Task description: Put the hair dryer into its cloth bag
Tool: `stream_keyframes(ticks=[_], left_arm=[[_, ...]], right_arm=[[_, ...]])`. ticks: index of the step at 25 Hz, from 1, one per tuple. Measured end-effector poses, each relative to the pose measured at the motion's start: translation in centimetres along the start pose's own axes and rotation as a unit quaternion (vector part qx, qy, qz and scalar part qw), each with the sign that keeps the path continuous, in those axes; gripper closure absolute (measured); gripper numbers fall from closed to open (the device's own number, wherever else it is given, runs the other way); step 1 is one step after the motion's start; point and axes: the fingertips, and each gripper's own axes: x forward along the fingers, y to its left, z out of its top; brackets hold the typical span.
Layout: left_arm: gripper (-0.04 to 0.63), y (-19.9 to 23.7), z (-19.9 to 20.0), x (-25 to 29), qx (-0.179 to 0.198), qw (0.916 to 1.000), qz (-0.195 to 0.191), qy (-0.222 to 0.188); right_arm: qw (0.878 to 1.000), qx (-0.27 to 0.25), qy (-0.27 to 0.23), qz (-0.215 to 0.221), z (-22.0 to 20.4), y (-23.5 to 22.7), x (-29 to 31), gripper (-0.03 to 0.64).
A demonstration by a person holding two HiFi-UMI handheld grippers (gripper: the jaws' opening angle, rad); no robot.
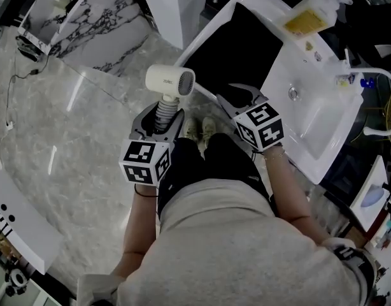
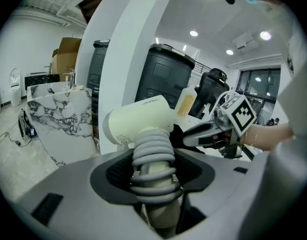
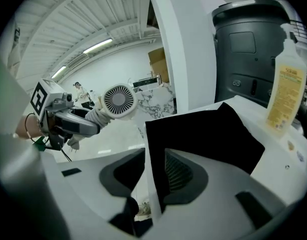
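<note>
My left gripper point(image 1: 158, 116) is shut on the handle of the cream hair dryer point(image 1: 170, 80), around which a grey cord is coiled. In the left gripper view the dryer point(image 2: 138, 121) stands upright between the jaws point(image 2: 153, 176), barrel pointing left. The black cloth bag point(image 1: 237, 46) lies on the white counter point(image 1: 211, 27) beside the sink. My right gripper point(image 1: 243, 97) is at the bag's near edge. In the right gripper view the jaws point(image 3: 148, 171) stand apart, with the bag's edge point(image 3: 203, 134) and the counter's rim between them, unpressed. The dryer point(image 3: 118, 100) shows at the left there.
A yellow-labelled soap bottle point(image 1: 310, 18) stands at the counter's back. The sink basin point(image 1: 310, 110) and faucet point(image 1: 374, 78) lie to the right. A marble block point(image 1: 93, 18) stands on the marble floor at left. The person's feet point(image 1: 199, 129) are below. A grey bin point(image 3: 253, 49) stands behind.
</note>
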Motion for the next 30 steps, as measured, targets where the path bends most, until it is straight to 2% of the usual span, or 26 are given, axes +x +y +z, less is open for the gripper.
stream_keyframes(ticks=[9, 15, 18, 20, 24, 30], left_arm=[[0.364, -0.3, -1.6, 0.2, 0.033, 0.9991, -0.011, 0.024], [0.363, -0.6, -2.4, 0.3, 0.042, 0.9984, -0.016, 0.034], [0.364, -1.0, -2.8, 0.6, 0.049, 0.9977, -0.022, 0.04], [0.364, -1.3, -2.9, 0.7, 0.053, 0.9973, -0.025, 0.043], [0.364, -1.8, -2.9, 0.9, 0.061, 0.9966, -0.031, 0.047], [0.364, -2.5, -2.3, 1.0, 0.095, 0.9935, -0.039, 0.05]], right_arm=[[0.997, 0.0, 0.075, 0.0, -3.1, -0.5, 1.8, 0.482], [0.996, 0.006, 0.084, 0.006, -3.8, -0.6, 2.5, 0.512], [0.997, 0.005, 0.077, 0.007, -3.7, -0.7, 2.5, 0.536], [0.998, 0.012, 0.066, 0.001, -3.3, -1.1, 2.2, 0.586], [0.998, 0.033, 0.047, 0.007, -2.6, -1.4, 1.7, 0.6], [0.993, 0.113, 0.009, 0.044, -1.6, -1.6, 0.7, 0.6]])
